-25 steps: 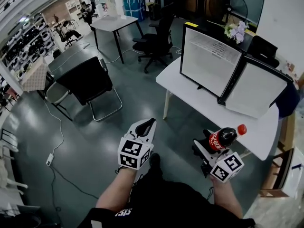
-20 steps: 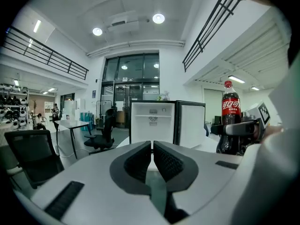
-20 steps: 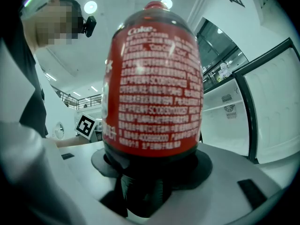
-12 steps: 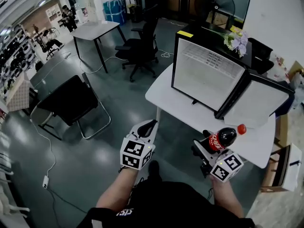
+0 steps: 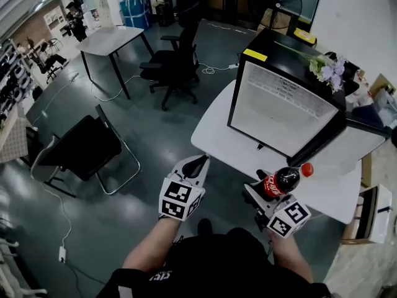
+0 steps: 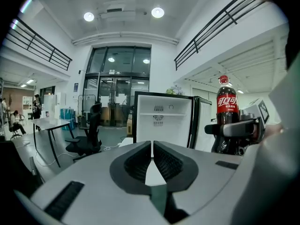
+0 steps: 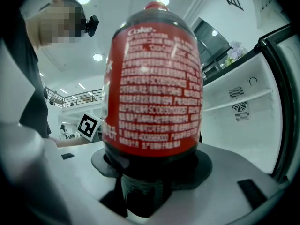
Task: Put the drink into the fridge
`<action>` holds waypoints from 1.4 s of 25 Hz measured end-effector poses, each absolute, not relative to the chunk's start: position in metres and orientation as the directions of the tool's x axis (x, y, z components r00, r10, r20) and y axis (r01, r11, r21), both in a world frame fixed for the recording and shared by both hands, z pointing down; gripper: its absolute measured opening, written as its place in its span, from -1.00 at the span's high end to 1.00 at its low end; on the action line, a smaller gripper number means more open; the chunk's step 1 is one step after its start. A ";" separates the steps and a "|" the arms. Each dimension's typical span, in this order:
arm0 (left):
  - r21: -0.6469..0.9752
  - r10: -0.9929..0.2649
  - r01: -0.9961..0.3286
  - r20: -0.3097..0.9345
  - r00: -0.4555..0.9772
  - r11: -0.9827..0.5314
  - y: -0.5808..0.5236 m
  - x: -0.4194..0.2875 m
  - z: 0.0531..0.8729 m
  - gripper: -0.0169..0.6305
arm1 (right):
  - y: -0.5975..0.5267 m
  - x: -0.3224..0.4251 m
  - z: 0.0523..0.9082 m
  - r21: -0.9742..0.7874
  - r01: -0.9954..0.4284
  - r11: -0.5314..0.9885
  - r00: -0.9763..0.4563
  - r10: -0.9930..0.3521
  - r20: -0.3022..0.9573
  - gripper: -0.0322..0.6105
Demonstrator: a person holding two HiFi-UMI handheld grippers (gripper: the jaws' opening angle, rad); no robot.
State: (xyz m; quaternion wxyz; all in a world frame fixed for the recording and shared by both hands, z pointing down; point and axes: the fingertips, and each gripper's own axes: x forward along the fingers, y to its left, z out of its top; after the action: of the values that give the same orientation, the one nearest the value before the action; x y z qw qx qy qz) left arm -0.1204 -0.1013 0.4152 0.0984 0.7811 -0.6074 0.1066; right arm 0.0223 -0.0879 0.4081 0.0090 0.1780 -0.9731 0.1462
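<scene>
A cola bottle (image 5: 282, 180) with a red label and red cap stands upright in my right gripper (image 5: 263, 191), which is shut on its lower body. In the right gripper view the bottle (image 7: 152, 88) fills the picture, and the jaws clasp its dark base. My left gripper (image 5: 197, 164) is shut and empty, level with the right one. A small black fridge (image 5: 279, 113) stands on the white table (image 5: 214, 132) just ahead, its door (image 5: 353, 144) swung open to the right. The left gripper view shows the fridge's white inside (image 6: 161, 123) and the bottle (image 6: 227, 109) to the right.
A black office chair (image 5: 170, 61) and a grey table (image 5: 115, 39) stand further back on the left. Another black chair (image 5: 84, 151) is at the near left. Flowers (image 5: 329, 67) lie on the fridge top. A wooden shelf unit (image 5: 372, 213) stands beside the table's right end.
Both grippers have travelled forward towards the table, and the fridge now sits closer and more directly ahead. The bottle stays gripped in the right gripper; the left stays shut.
</scene>
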 end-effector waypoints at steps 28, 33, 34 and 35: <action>0.033 -0.888 -0.960 0.373 0.269 -0.277 -0.218 -0.056 0.451 0.86 | -0.204 0.103 0.465 -0.310 -0.462 0.831 -0.887 -0.434 0.157 0.07; 0.046 -0.867 -0.939 0.371 0.333 -0.341 -0.250 -0.057 0.458 0.86 | -0.229 0.097 0.471 -0.286 -0.521 0.804 -0.853 -0.489 0.181 0.07; 0.044 -0.862 -0.932 0.367 0.350 -0.360 -0.256 -0.059 0.457 0.86 | -0.234 0.093 0.470 -0.278 -0.535 0.798 -0.845 -0.503 0.182 0.07; 0.041 -0.855 -0.924 0.364 0.368 -0.381 -0.262 -0.062 0.455 0.86 | -0.240 0.088 0.469 -0.268 -0.550 0.791 -0.835 -0.518 0.185 0.07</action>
State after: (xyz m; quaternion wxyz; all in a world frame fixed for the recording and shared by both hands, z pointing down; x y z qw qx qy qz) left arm -0.0618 -0.2624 0.4554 0.1197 0.8184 -0.5435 0.1429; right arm 0.0881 -0.2400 0.4691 0.0509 0.2823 -0.9450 0.1570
